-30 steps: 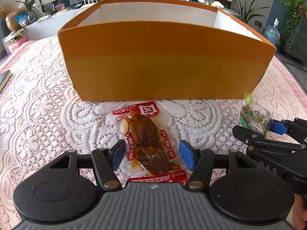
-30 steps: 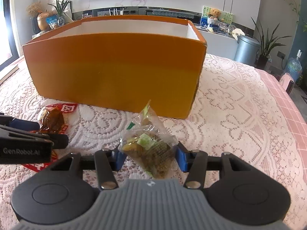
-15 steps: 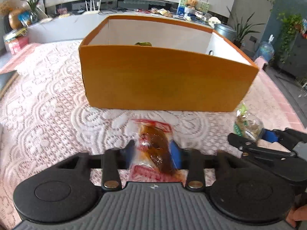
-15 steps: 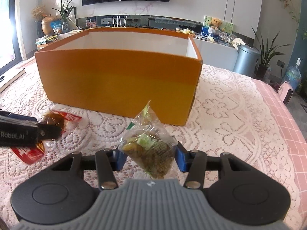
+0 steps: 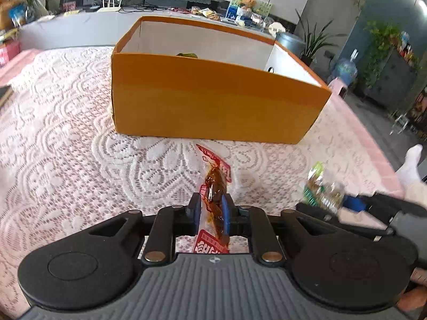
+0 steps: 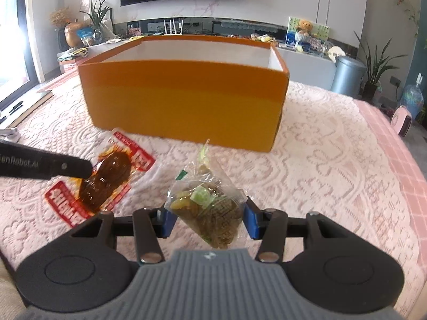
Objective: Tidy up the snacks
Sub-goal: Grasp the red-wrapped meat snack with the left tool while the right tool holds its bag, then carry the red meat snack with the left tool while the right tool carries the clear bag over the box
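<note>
An open orange box (image 5: 213, 101) (image 6: 184, 98) stands on the lace cloth ahead of both grippers. My left gripper (image 5: 210, 210) is shut on a red snack packet (image 5: 214, 184) with a brown piece inside, held edge-on off the cloth. From the right wrist view that red packet (image 6: 106, 178) hangs flat-side on from the left gripper's finger (image 6: 64, 168). My right gripper (image 6: 208, 220) is shut on a clear packet of greenish-brown snack (image 6: 210, 208), lifted off the cloth. In the left wrist view the clear packet (image 5: 323, 189) shows blurred at the right. Something green (image 5: 186, 54) peeks over the box's near wall.
A lace cloth (image 5: 66, 146) covers the pink table (image 6: 395, 154). A person's white-socked foot (image 5: 411, 165) is beyond the table's right edge. A grey bin (image 6: 347, 76), plants and a long counter (image 6: 240, 34) stand behind the box.
The left gripper closed on the red packet and lifted it off the cloth. Both grippers rose and drew back, so the box looks smaller. The right gripper kept its hold on the clear packet.
</note>
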Demonstrator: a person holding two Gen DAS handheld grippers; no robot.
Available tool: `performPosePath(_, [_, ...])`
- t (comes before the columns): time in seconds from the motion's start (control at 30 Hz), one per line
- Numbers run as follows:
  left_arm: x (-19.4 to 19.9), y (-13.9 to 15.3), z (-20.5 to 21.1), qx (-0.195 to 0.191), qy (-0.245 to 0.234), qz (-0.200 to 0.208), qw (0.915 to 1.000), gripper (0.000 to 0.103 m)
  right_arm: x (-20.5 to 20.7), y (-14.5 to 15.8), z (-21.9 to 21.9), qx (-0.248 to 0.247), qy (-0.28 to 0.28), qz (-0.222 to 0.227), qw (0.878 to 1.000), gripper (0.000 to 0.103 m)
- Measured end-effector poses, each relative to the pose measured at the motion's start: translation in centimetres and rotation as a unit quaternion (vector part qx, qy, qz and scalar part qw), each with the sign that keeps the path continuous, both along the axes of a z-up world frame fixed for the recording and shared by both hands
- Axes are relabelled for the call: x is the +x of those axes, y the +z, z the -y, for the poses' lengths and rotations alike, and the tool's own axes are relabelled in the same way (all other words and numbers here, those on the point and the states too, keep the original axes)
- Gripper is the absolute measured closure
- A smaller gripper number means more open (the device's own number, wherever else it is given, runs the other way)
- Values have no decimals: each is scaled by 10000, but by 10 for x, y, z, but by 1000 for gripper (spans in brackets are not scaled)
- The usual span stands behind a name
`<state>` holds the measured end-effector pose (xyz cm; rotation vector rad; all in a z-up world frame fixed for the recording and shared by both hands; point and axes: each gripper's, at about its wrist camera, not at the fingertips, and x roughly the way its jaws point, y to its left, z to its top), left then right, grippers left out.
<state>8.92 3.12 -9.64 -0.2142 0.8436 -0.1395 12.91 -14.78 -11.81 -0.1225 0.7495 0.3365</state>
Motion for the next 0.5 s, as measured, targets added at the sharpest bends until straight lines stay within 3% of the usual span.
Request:
performPosePath(0.27, [-1, 7, 4, -450, -160, 137, 9988, 85, -7, -5, -9, 32, 249, -102, 9996, 54])
performPosePath(0.5, [14, -5, 19, -625, -275, -187, 9975, 84, -6, -8, -10, 88, 232, -163, 9996, 54])
